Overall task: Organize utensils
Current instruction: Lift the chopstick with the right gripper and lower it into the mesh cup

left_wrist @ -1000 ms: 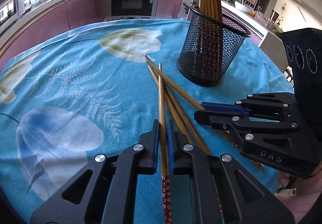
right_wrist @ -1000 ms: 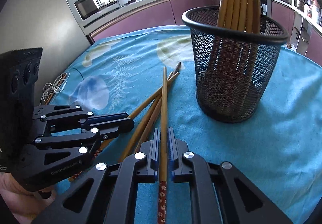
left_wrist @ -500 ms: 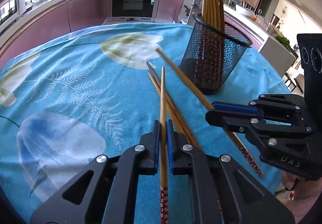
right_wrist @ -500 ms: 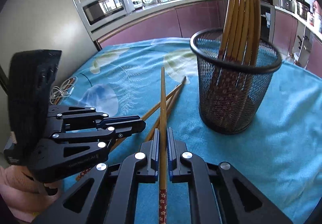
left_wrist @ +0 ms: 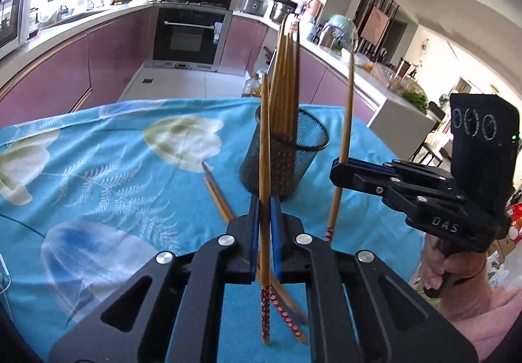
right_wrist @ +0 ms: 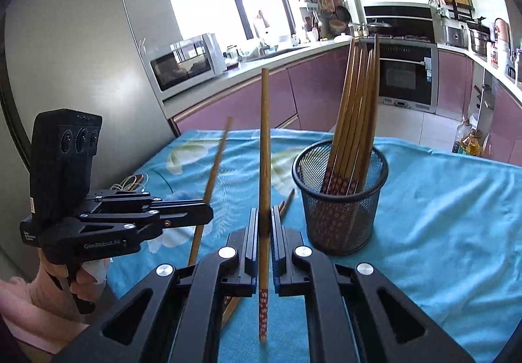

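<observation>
My left gripper (left_wrist: 264, 209) is shut on a bamboo chopstick (left_wrist: 264, 141) with a red flowered end, held off the cloth and pointing steeply up. In the right wrist view the left gripper (right_wrist: 205, 216) appears at the left with its chopstick (right_wrist: 217, 157). My right gripper (right_wrist: 265, 222) is shut on a second chopstick (right_wrist: 264, 141), also raised. It shows at the right of the left wrist view (left_wrist: 339, 167), its chopstick (left_wrist: 348, 102) upright. A black mesh cup (right_wrist: 339, 219) (left_wrist: 313, 141) with several chopsticks (right_wrist: 355, 108) stands just beyond both grippers. Two chopsticks (left_wrist: 215, 196) lie on the cloth.
A blue flowered tablecloth (right_wrist: 440, 216) covers the round table, whose far edge drops to the kitchen floor. A coiled cable (right_wrist: 130, 182) lies near the left rim. Purple counters, an oven (left_wrist: 189, 37) and a microwave (right_wrist: 186, 66) stand beyond. A hand (left_wrist: 456, 268) grips each handle.
Both grippers have risen and tipped upward, each lifting its chopstick off the cloth. The cup now sits lower in both views. Two chopsticks stay on the cloth.
</observation>
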{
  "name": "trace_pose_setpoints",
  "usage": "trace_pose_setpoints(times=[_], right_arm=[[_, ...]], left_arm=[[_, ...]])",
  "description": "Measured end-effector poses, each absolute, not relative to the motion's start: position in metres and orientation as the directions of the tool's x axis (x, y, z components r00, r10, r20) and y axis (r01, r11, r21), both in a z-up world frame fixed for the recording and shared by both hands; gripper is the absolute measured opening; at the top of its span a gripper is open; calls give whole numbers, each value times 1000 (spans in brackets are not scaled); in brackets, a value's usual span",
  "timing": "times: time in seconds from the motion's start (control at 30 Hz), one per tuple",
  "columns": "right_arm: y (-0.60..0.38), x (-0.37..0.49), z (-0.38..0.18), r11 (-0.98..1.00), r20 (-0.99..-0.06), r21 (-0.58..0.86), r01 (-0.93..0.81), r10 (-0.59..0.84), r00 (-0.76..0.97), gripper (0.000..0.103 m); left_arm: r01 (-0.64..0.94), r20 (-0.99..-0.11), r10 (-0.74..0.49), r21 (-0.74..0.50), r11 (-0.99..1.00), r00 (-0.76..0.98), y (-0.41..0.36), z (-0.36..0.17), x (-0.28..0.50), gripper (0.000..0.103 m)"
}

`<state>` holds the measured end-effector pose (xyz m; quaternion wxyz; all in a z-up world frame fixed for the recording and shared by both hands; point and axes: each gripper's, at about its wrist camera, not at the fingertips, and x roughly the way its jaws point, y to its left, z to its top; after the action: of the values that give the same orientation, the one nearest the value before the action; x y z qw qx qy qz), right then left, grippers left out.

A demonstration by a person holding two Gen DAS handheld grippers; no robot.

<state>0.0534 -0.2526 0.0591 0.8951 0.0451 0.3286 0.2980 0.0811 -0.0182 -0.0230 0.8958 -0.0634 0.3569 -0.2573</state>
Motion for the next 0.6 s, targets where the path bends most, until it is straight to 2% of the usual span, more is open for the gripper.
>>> trace_pose_setpoints(times=[0.23,0.6], right_arm=[[-265,53,82,818,-508,278,-503,570,646,6],[-278,64,115,830,-443,251,-497,555,704,6]], left_arm=[[451,-525,-560,-333,828,641,-11,11,72,7],[467,-434,-573,-334,819,695,-21,55,87,7]])
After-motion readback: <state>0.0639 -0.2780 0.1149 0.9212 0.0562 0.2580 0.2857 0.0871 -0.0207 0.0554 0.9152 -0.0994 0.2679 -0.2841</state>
